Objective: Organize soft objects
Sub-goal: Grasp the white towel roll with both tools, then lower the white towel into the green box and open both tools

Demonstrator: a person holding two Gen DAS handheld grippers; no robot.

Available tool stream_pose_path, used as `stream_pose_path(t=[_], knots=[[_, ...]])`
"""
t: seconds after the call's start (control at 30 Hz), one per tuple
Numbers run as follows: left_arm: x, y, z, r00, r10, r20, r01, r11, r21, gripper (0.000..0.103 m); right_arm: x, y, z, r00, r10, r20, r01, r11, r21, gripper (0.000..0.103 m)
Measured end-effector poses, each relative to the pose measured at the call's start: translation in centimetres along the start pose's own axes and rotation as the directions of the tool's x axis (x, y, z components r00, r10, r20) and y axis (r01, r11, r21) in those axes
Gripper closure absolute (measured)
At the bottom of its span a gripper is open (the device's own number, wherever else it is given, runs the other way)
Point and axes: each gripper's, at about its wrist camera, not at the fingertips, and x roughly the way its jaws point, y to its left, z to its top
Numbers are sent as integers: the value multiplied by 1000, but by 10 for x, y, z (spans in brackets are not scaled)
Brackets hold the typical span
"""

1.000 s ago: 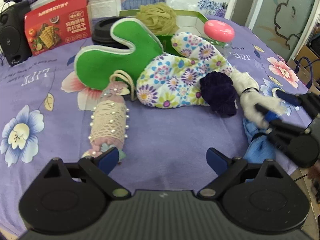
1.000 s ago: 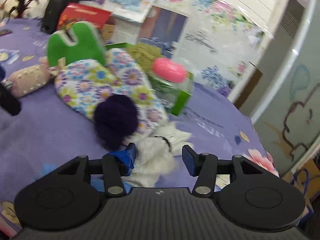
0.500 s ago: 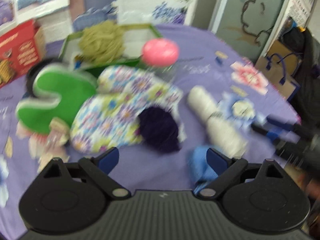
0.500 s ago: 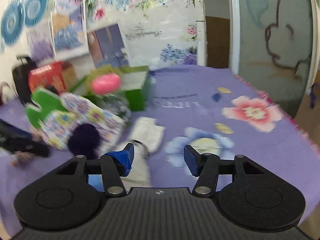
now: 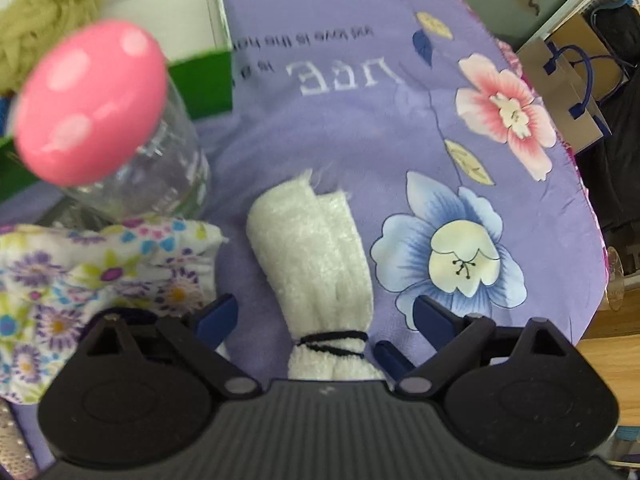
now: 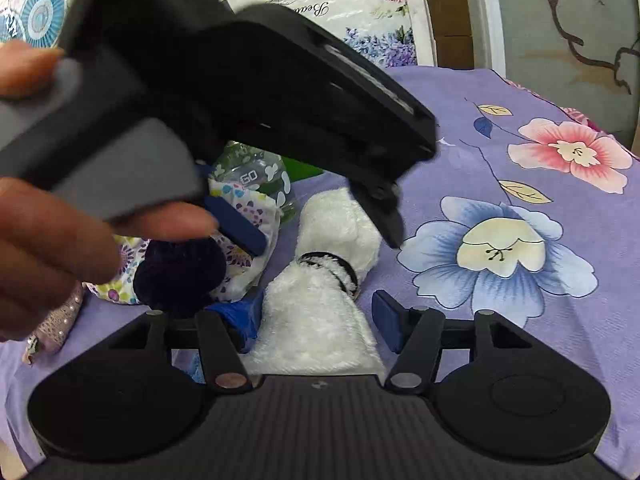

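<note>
One white rolled towel [image 5: 316,256] bound by one black band lies on the purple cloth [image 5: 360,120] between both grippers: left gripper [image 5: 326,314] wide, right gripper [image 6: 316,316] just been opening, pads clear, beside one pink-lidded jar [image 5: 120,136], one floral mitt [image 5: 80,280].

A purple flowered bedsheet [image 5: 360,120] covers the surface; behind it stand a poster-hung wall [image 6: 360,12] and a paper bag [image 5: 568,80].

The left gripper [image 6: 320,220] hides most of the jar [image 6: 256,184]; the pink lid [image 5: 90,100] looks blurred.
</note>
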Motion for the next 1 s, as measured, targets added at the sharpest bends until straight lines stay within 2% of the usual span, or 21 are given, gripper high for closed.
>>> stream_pose_path(t=[0.07,0.13,0.17,0.2,0.23,0.3,0.33,0.37,0.53,0.67,0.83,0.97,1.0], knots=[[7,3,0,1000,-3,-5,3,1000,-3,9,9,-1,-3,1000,1,-21,-1,1000,-2,56],[10,3,3,1000,14,0,-14,1000,6,11,11,0,-6,1000,5,5,-5,999,-41,55],[10,4,3,1000,6,5,-6,1000,6,23,13,-1,-7,1000,8,8,-7,999,-44,55],[10,4,3,1000,-18,0,18,1000,10,48,13,-1,-7,1000,10,7,-9,999,-41,55],[11,6,4,999,-41,-15,41,999,7,58,13,-1,-6,1000,13,0,-13,999,-43,56],[6,8,2,997,-73,1,73,997,14,74,9,-2,-6,999,40,3,-40,996,-80,70],[0,10,0,996,-87,19,87,996,17,75,6,-3,-6,999,50,4,-49,995,-88,77],[-7,11,-2,994,-106,37,105,994,22,77,1,-2,-6,998,54,7,-53,993,-107,80],[-50,9,2,977,-167,132,164,986,35,77,-14,-1,16,997,67,32,-59,979,-193,81],[-90,18,29,955,-177,240,175,984,27,77,-12,5,62,993,97,67,-74,956,-283,81],[-131,47,88,931,-109,348,120,993,-11,77,29,21,136,982,172,77,-133,921,-367,80],[-138,83,142,927,-41,373,73,995,-71,76,80,38,185,973,223,55,-187,908,-374,78],[-134,93,154,932,-28,362,65,994,-90,61,94,41,193,971,237,38,-207,908,-365,75]])
